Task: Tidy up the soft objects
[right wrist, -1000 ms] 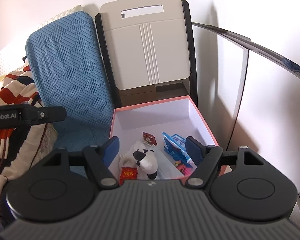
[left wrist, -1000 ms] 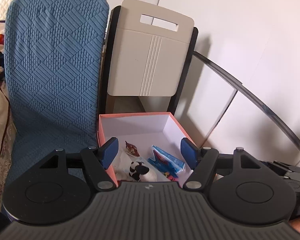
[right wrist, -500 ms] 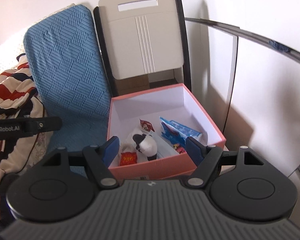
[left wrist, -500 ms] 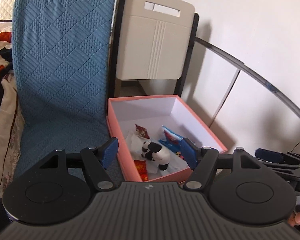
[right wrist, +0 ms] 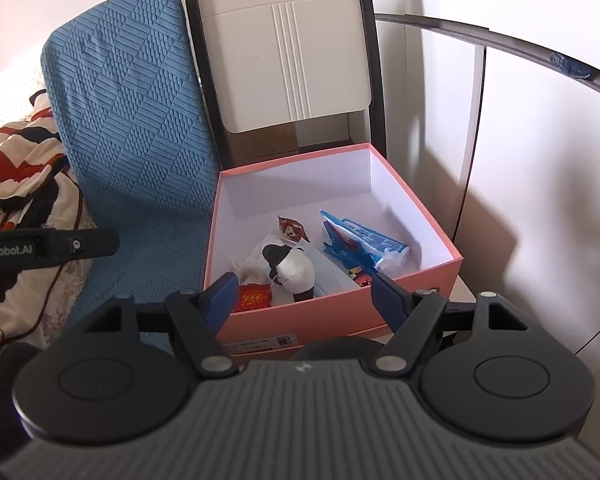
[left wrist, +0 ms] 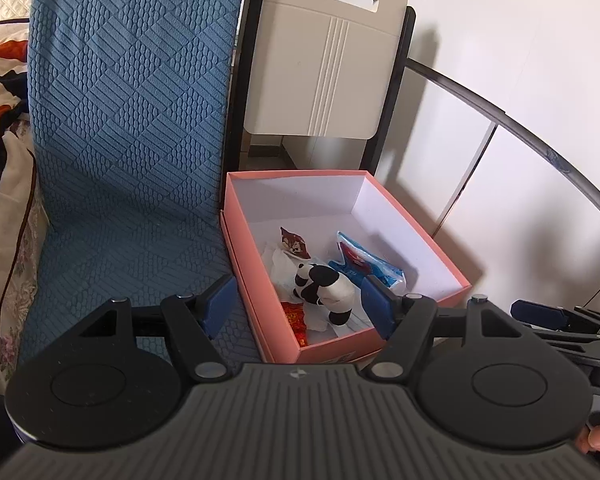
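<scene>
A pink box [left wrist: 420, 236] [right wrist: 320, 320] with a white inside stands open beside a blue cushion. In it lie a panda plush [left wrist: 324, 284] [right wrist: 296, 268], a blue packet [left wrist: 364, 264] [right wrist: 360, 240], a red packet [left wrist: 296, 316] [right wrist: 254, 298], a small red wrapped sweet [left wrist: 294, 242] and some white tissue. My left gripper [left wrist: 298, 304] hangs open just short of the box's near corner, with nothing between its fingers. My right gripper [right wrist: 304, 298] is open too, in front of the box's near wall. Each gripper shows at the edge of the other's view.
A blue textured cushion [left wrist: 128, 120] leans left of the box. A folded beige chair [left wrist: 324, 68] stands behind it. A patterned blanket [right wrist: 16, 160] lies at the far left. White panels with a dark rail [right wrist: 480, 36] close off the right side.
Both grippers have drawn back from the box, so the whole box now shows ahead of the fingers. The jaws keep the same width. The things in the box have not moved.
</scene>
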Available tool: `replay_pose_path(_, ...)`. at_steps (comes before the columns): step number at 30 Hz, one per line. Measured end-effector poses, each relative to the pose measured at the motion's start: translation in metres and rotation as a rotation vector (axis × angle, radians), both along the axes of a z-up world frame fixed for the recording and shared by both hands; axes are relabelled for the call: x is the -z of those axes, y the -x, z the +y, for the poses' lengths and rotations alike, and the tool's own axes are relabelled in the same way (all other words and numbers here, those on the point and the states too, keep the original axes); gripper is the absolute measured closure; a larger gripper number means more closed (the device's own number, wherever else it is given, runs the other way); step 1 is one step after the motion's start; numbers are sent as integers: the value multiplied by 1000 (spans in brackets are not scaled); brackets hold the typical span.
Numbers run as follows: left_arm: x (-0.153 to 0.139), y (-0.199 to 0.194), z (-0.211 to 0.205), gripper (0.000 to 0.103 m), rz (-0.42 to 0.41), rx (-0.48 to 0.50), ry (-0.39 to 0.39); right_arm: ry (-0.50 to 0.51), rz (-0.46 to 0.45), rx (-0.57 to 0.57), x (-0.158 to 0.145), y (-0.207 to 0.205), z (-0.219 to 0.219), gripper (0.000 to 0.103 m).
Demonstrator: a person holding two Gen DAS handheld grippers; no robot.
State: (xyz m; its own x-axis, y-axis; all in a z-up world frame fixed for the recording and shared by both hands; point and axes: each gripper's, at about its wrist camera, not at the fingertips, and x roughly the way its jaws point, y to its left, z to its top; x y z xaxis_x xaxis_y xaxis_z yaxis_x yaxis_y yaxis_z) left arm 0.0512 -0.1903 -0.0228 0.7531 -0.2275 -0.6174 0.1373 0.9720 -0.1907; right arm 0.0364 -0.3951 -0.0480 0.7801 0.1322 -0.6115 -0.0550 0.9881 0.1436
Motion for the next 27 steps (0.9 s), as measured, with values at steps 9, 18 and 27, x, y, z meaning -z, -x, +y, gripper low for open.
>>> replay_pose_path(9, 2, -1, 0, 29, 5, -2, 4, -12, 2, -3, 0, 0, -1, 28)
replay_pose_path(18, 1, 0, -2, 29, -5, -5, -1, -5, -4, 2, -2, 2, -3, 28)
replay_pose_path(27, 0, 2, -6, 1, -21, 5, -10, 5, 11, -5, 1, -2, -2, 0)
